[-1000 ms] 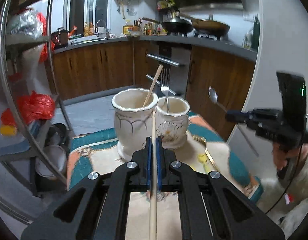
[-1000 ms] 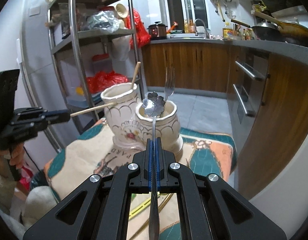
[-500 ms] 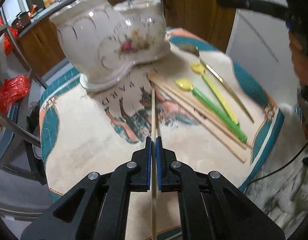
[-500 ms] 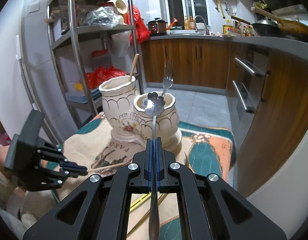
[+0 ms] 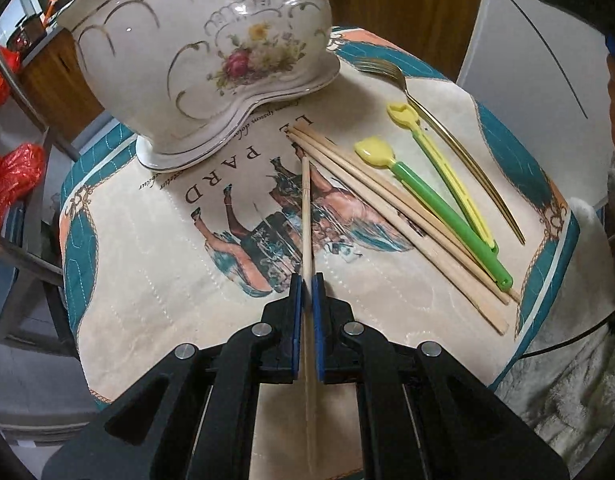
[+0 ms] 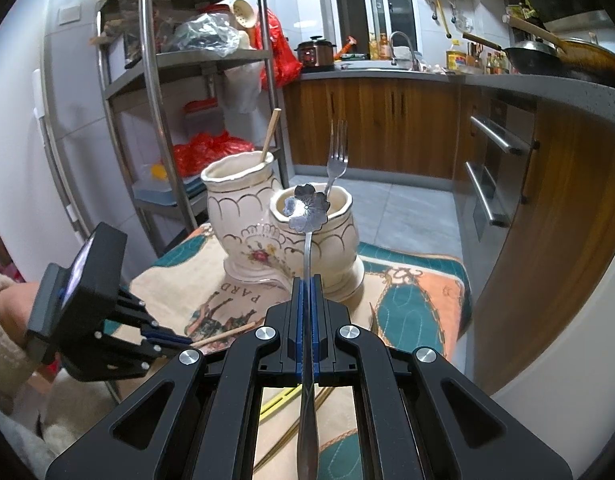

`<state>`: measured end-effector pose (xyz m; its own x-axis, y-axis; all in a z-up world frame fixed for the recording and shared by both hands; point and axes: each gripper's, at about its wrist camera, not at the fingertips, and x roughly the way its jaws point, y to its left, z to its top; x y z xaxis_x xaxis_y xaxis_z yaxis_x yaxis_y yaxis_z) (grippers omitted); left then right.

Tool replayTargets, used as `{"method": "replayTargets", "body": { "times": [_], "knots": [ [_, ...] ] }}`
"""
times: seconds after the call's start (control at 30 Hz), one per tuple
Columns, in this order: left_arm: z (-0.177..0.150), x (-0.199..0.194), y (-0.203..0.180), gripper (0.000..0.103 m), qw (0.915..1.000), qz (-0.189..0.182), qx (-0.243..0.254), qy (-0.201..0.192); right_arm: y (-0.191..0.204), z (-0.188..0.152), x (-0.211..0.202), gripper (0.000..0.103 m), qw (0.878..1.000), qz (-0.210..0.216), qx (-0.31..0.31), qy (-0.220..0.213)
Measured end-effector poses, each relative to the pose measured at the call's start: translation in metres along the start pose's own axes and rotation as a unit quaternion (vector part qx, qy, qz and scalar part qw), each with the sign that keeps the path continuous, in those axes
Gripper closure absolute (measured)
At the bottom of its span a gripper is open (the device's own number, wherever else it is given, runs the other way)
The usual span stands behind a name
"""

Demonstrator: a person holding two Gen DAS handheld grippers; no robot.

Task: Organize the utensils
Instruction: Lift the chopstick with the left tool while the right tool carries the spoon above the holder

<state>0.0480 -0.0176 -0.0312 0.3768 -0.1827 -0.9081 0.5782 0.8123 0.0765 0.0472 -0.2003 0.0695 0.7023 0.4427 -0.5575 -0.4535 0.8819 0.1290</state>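
My left gripper [image 5: 306, 280] is shut on a wooden chopstick [image 5: 306, 208] and points down at the printed mat [image 5: 147, 240], its tip near the white double ceramic holder [image 5: 195, 60]. More chopsticks [image 5: 387, 208], a green spoon [image 5: 435, 200], a yellow spoon [image 5: 439, 152] and a gold fork [image 5: 447, 132] lie on the mat to the right. My right gripper [image 6: 306, 280] is shut on a silver flower-shaped spoon [image 6: 307, 208], held in front of the holder's shorter cup [image 6: 319, 236], which holds a fork [image 6: 336, 156]. The taller cup [image 6: 239, 196] holds a chopstick [image 6: 269, 134]. The left gripper also shows in the right wrist view [image 6: 179, 340].
A metal shelf rack [image 6: 179, 80] stands left of the small table. Kitchen cabinets [image 6: 387, 124] and an oven front [image 6: 491, 168] are behind and to the right. The mat's edge drops off close on all sides.
My left gripper has tilted down and dropped low over the mat with the chopstick, away from the holder's rim. My right gripper has held still with the spoon.
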Motion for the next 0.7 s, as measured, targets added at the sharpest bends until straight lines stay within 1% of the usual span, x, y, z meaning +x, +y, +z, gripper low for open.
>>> {"method": "replayTargets", "body": {
  "times": [0.07,0.13,0.2,0.27,0.33,0.4,0.5,0.57,0.6,0.63,0.67,0.7],
  "knots": [
    [0.0,0.0,0.002,0.099,0.9999,0.005,-0.001,-0.009,0.0,0.0,-0.001,0.099,1.0,0.0,0.001,-0.004],
    [-0.001,-0.009,0.002,0.099,0.9994,0.003,-0.004,-0.035,-0.001,0.002,-0.001,0.099,1.0,-0.001,0.004,-0.008],
    [-0.003,-0.026,0.001,0.099,0.9968,-0.008,-0.001,-0.079,-0.003,0.005,0.0,0.099,1.0,-0.001,0.011,-0.013],
    [-0.002,-0.048,0.002,0.099,0.991,-0.01,0.003,-0.133,-0.006,0.01,0.002,0.099,1.0,0.004,0.019,-0.018],
    [0.001,-0.064,0.003,0.099,0.9851,-0.008,0.002,-0.172,-0.007,0.016,0.005,0.099,0.999,0.008,0.029,-0.025],
    [0.006,-0.08,0.01,0.099,0.9769,-0.002,-0.005,-0.214,-0.008,0.024,0.01,0.099,0.999,0.011,0.035,-0.035],
    [0.019,-0.101,0.025,0.099,0.9611,0.009,-0.025,-0.275,-0.008,0.039,0.014,0.099,0.997,0.019,0.044,-0.053],
    [0.029,-0.115,0.04,0.099,0.9472,0.014,-0.05,-0.316,-0.009,0.051,0.016,0.099,0.996,0.027,0.052,-0.073],
    [0.036,-0.122,0.05,0.099,0.9377,0.016,-0.067,-0.341,-0.011,0.058,0.019,0.099,0.994,0.031,0.058,-0.083],
    [0.04,-0.127,0.054,0.099,0.9319,0.016,-0.078,-0.354,-0.012,0.065,0.022,0.099,0.993,0.036,0.066,-0.095],
    [0.048,-0.134,0.06,0.099,0.9241,0.017,-0.092,-0.37,-0.013,0.07,0.024,0.099,0.991,0.04,0.071,-0.104],
    [0.057,-0.137,0.07,0.099,0.9131,0.018,-0.111,-0.392,-0.016,0.077,0.029,0.099,0.989,0.046,0.08,-0.119]
  ]
}}
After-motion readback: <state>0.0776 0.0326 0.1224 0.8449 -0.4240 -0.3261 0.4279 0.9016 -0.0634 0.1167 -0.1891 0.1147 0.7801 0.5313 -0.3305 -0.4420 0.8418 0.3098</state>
